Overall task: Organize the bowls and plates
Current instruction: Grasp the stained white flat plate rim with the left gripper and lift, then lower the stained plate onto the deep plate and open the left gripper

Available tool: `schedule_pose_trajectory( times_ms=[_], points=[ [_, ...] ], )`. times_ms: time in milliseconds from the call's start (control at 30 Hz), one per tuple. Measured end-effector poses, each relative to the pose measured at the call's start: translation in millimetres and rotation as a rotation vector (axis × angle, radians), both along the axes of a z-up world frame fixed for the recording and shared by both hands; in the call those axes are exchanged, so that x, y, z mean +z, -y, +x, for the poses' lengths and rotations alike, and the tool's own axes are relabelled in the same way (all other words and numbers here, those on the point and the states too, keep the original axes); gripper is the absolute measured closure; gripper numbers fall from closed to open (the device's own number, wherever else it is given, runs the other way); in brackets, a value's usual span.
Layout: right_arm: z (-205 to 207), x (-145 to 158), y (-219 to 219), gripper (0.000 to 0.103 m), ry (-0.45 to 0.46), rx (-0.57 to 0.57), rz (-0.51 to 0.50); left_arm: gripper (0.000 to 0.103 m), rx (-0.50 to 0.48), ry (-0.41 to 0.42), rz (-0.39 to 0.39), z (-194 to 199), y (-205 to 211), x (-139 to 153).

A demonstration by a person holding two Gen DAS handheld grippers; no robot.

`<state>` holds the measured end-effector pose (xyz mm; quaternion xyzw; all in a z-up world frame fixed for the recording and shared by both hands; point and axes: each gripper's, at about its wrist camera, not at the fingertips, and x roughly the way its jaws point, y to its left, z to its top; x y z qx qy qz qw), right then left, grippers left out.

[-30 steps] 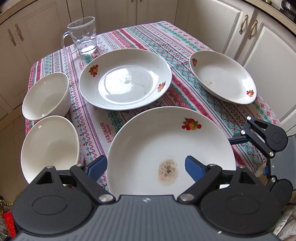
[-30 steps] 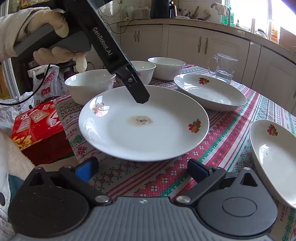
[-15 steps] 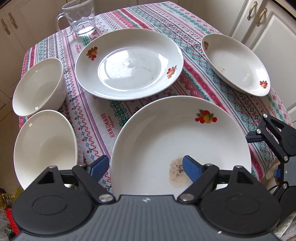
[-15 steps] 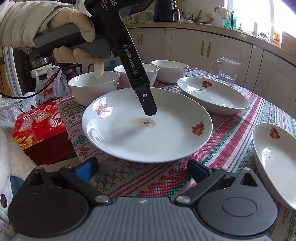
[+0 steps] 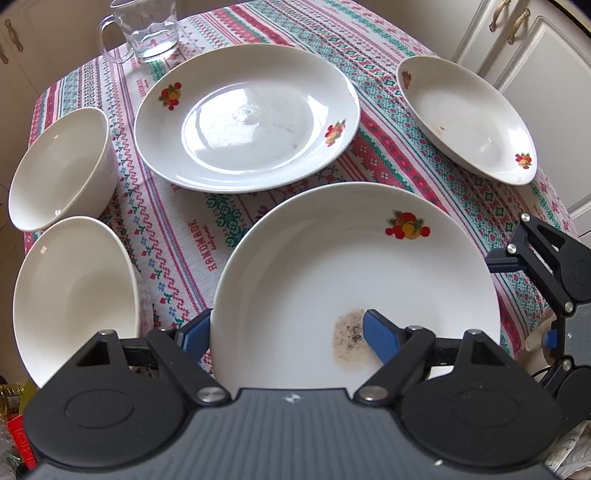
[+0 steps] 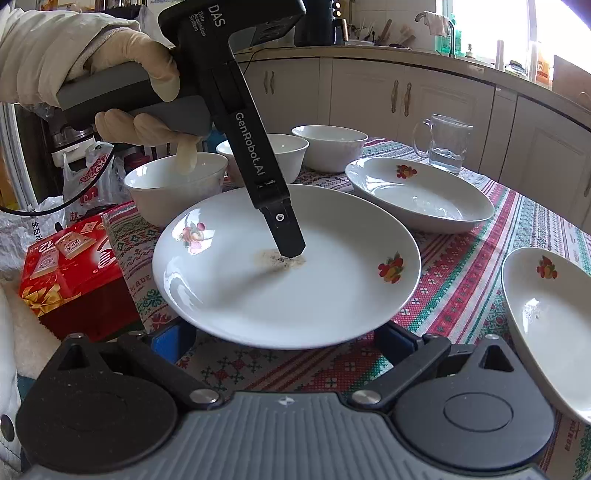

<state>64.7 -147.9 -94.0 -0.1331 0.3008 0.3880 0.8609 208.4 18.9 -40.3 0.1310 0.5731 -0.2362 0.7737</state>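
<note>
A white plate with fruit decals and a brown stain (image 5: pixel 332 273) (image 6: pixel 295 280) sits at the table's near edge. My left gripper (image 5: pixel 284 332) straddles its rim: one finger (image 5: pixel 380 339) rests on the stain inside, the other (image 5: pixel 195 332) is outside the rim, jaws open. In the right wrist view the left gripper's finger (image 6: pixel 288 236) touches the stain. My right gripper (image 6: pixel 284 339) is open, fingertips under the plate's near rim. Two more decal plates (image 5: pixel 243 118) (image 5: pixel 469 118) and several white bowls (image 5: pixel 62 170) (image 5: pixel 74 295) stand around.
A glass mug with water (image 5: pixel 147 29) (image 6: pixel 443 144) stands at the table's far corner. A red box (image 6: pixel 70 266) and plastic bags lie beside the table. The patterned tablecloth (image 5: pixel 184 236) covers the table. Cabinets surround it.
My left gripper has come down and forward over the stained plate; its finger now touches the stain. My right gripper has moved closer, its fingertips now under the plate's rim.
</note>
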Motion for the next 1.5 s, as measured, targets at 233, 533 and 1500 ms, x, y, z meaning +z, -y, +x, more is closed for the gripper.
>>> schedule_pose_trajectory(
  times_ms=[233, 533, 1500],
  points=[
    [1.0, 1.6, 5.2, 0.000, 0.003, 0.000, -0.017, 0.019, -0.024, -0.009, -0.011, 1.6, 2.9, -0.2],
    [1.9, -1.6, 0.9, 0.000, -0.004, -0.009, -0.015, 0.018, -0.040, -0.024, -0.005, 4.0, 6.1, -6.9],
    [5.6, 28.6, 29.6, 0.000, 0.014, -0.055, -0.030, 0.019, -0.079, 0.034, -0.044, 11.1, 40.6, 24.6]
  ],
)
